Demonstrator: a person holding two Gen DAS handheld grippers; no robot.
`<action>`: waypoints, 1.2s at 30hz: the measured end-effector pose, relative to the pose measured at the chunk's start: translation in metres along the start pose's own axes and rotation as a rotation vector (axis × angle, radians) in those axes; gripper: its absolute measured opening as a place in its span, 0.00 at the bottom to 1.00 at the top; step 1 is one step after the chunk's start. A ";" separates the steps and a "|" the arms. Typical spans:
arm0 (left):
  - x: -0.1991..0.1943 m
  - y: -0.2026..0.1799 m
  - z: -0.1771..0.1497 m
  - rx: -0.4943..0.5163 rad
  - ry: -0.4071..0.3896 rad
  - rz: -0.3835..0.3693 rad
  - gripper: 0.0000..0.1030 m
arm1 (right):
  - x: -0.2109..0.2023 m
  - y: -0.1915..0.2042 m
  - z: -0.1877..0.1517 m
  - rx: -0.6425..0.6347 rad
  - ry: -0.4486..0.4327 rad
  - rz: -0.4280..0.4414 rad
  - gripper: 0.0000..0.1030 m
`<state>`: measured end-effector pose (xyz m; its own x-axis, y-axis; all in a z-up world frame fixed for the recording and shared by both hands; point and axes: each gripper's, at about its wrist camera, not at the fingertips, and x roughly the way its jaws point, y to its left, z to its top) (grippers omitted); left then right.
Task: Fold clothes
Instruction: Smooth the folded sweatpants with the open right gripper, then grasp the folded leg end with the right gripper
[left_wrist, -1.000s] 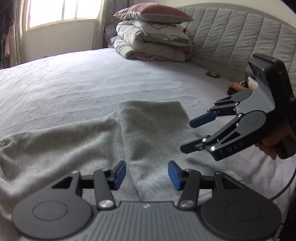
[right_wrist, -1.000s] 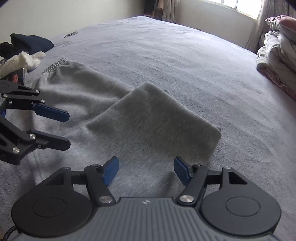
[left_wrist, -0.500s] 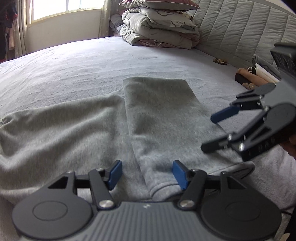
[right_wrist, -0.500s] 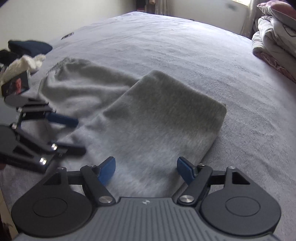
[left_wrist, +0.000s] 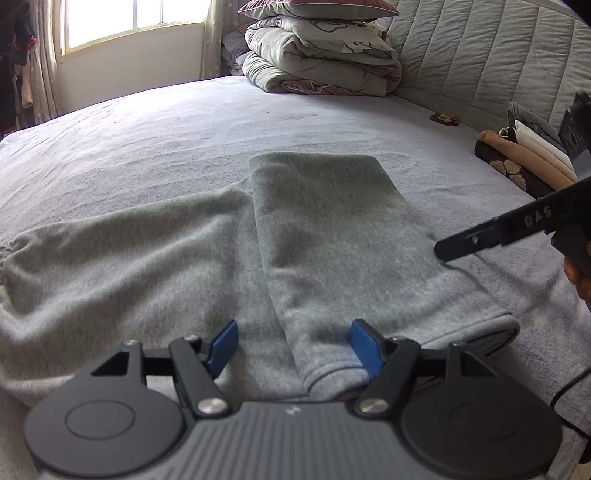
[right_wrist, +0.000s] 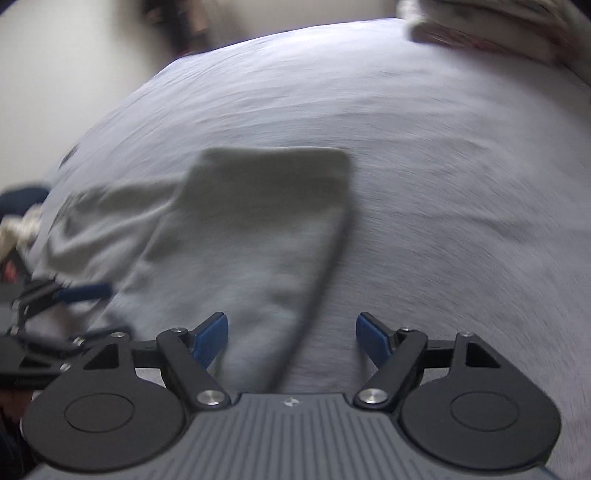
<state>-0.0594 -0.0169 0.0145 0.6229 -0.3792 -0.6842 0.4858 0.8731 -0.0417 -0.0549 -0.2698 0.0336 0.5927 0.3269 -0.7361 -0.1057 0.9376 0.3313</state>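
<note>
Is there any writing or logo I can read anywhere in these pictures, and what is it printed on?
"DAS": white letters on the black arm of the right gripper, seen from the left wrist view.
A small pale mark on each gripper's grey body: not readable as text.
Nothing else bears readable text.

Daylight pours in from the window (left_wrist: 133, 18) far ahead and to the left of the left gripper, blown out to white glare, leaving the bed (left_wrist: 184, 122) softly and evenly lit with faint shadows. The left wrist view is sharp, with fisheye bending at its edges. The right wrist view is heavily motion-smeared, the grey garment (right_wrist: 258, 229) and far wall streaked and indistinct.
</note>
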 end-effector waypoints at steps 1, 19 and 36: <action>0.000 -0.001 0.000 0.003 -0.001 0.003 0.69 | -0.001 -0.006 -0.002 0.039 -0.010 0.021 0.77; 0.000 -0.001 0.000 0.004 0.003 0.005 0.70 | 0.012 -0.022 -0.015 0.252 -0.119 0.234 0.76; -0.003 0.008 0.000 -0.025 0.000 -0.036 0.70 | 0.015 -0.029 -0.014 0.410 -0.174 0.288 0.21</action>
<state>-0.0571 -0.0089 0.0162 0.6054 -0.4108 -0.6817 0.4924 0.8662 -0.0848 -0.0535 -0.2901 0.0047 0.7135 0.5069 -0.4836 0.0167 0.6778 0.7351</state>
